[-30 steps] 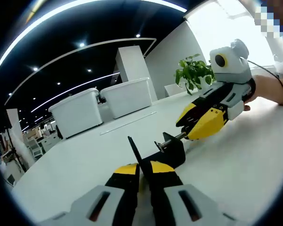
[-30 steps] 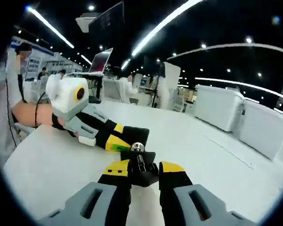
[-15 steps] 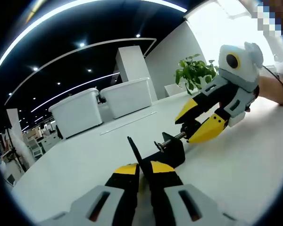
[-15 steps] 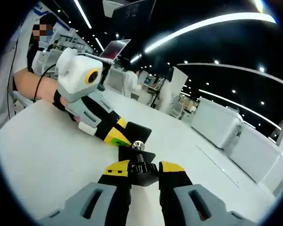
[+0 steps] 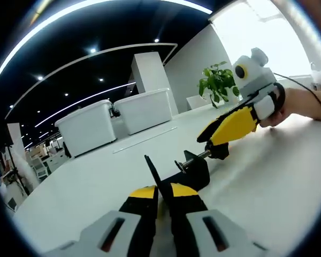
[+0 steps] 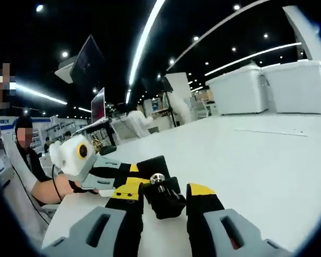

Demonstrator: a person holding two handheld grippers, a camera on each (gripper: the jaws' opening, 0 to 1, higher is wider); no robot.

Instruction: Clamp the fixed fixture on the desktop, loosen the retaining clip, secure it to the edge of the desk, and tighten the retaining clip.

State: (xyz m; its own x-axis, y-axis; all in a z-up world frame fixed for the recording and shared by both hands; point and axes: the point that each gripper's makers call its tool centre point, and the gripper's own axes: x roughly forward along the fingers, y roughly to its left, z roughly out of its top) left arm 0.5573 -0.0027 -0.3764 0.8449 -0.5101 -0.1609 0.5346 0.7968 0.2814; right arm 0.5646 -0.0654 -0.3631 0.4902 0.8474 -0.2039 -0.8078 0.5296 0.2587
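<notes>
One black metal clamp fixture [image 5: 191, 170] lies on one white desktop [image 5: 267, 176]. Two grey-and-yellow hand-held grippers: the left gripper [image 5: 161, 194] and, ahead to its right, the right gripper [image 5: 220, 140]. Beyond the left gripper stand two white lidded plastic bins [image 5: 91, 126] and one green potted plant [image 5: 218, 83] (farther right).

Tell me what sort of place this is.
Probably a large open-plan office or lab hall. Long strip lights run across a dark ceiling, a wide white desk carries white storage bins and a potted plant, and people sit at further workstations with a laptop.
</notes>
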